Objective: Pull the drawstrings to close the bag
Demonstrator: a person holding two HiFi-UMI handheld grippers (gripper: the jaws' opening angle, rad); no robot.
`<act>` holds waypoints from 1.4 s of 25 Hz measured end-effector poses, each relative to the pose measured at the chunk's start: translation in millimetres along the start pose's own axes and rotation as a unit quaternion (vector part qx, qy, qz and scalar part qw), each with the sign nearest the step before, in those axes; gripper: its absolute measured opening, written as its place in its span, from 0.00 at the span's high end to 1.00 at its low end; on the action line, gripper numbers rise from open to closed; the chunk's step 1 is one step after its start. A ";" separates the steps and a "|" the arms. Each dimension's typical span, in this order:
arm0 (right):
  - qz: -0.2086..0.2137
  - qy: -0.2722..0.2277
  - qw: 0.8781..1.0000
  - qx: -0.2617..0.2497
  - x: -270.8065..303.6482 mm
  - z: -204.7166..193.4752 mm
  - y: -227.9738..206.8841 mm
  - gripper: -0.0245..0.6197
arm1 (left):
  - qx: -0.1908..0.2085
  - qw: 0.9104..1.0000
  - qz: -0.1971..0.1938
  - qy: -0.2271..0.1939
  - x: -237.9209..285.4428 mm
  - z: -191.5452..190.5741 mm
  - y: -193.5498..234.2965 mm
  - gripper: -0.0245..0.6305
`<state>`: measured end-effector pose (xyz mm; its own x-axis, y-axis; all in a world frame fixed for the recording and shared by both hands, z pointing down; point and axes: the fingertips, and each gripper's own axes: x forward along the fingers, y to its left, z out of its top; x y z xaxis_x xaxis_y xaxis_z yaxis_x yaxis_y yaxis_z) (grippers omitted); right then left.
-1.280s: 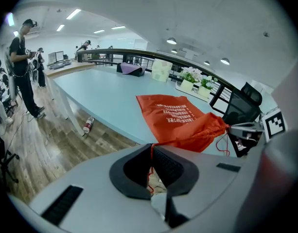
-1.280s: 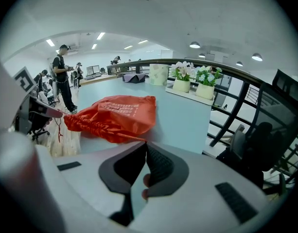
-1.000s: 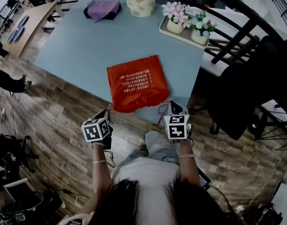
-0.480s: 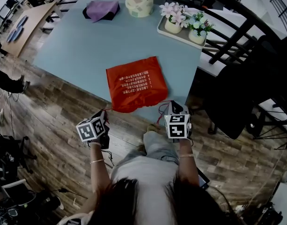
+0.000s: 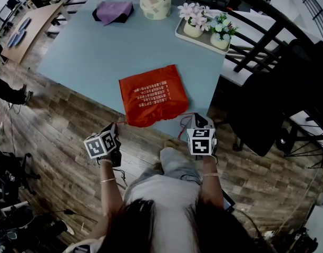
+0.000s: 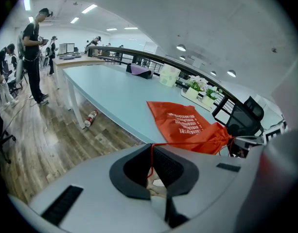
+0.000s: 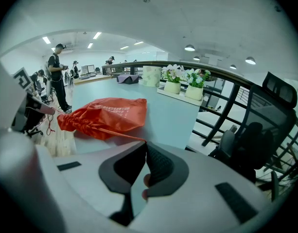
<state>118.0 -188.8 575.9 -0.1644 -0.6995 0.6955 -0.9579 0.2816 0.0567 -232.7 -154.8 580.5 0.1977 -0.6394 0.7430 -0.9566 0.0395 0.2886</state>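
An orange-red drawstring bag [image 5: 151, 94] lies flat on the pale blue table [image 5: 98, 46], its gathered mouth at the near edge. My left gripper [image 5: 111, 131] hangs off the table's near left, shut on the left red drawstring [image 6: 152, 152], which runs taut to the bag [image 6: 187, 127]. Off the near right, my right gripper [image 5: 197, 123] is shut on the right drawstring [image 7: 122, 137], a thin cord that leads to the bunched mouth of the bag [image 7: 105, 118]. Both cords meet at the mouth.
At the table's far side stand a cream round container [image 5: 155, 0], a folded purple cloth [image 5: 115, 9] and a tray with two flower pots [image 5: 206, 28]. A black chair [image 5: 280, 83] stands to the right. Wooden floor lies below; people stand far off on the left.
My left gripper has moved outward to the left and a little toward me, drawing its cord tighter. The right gripper has barely moved. The bag's mouth looks more gathered.
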 end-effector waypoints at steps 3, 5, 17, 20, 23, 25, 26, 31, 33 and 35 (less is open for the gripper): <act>-0.001 -0.001 1.000 0.002 -1.9 0.4 -2.5 0.92 | -0.002 1.000 0.002 -0.001 0.3 0.4 2.1 0.94; -0.004 0.000 1.000 0.002 -1.5 -2.5 -6.2 0.92 | -0.003 1.000 0.003 -0.002 -0.7 1.3 2.2 0.94; -0.021 0.002 0.999 0.028 -2.9 -8.1 -28.8 0.92 | -0.039 0.999 0.005 -0.021 -6.0 6.1 13.4 0.94; -0.024 0.004 0.999 0.029 -1.7 -8.8 -32.0 0.92 | -0.041 0.999 0.009 -0.021 -6.0 5.6 16.3 0.94; -0.026 0.005 0.999 0.029 -0.7 -8.6 -32.7 0.92 | -0.042 0.999 0.014 -0.023 -6.7 7.1 19.8 0.94; -0.029 0.005 0.999 0.028 0.0 -9.8 -33.8 0.92 | -0.044 0.999 0.017 -0.025 -6.6 7.3 22.3 0.94; -0.030 0.005 0.999 0.028 0.0 -10.9 -34.8 0.92 | -0.045 0.999 0.018 -0.025 -6.6 6.8 23.3 0.94; -0.036 0.006 0.999 0.034 -0.8 -12.9 -39.7 0.92 | -0.049 0.998 0.021 -0.025 -7.1 4.6 26.7 0.94; -0.038 0.007 0.999 0.034 -0.6 -13.4 -40.8 0.92 | -0.051 0.998 0.022 -0.026 -7.0 4.5 28.1 0.94; -0.039 0.008 0.999 0.034 -0.5 -14.0 -41.5 0.92 | -0.052 0.998 0.022 -0.027 -6.9 4.9 29.8 0.94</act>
<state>161.1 -190.9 583.2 -0.0847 -0.7074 0.7017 -0.9814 0.1810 0.0641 -263.7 -153.0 581.0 0.1410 -0.6759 0.7233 -0.9362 0.1466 0.3194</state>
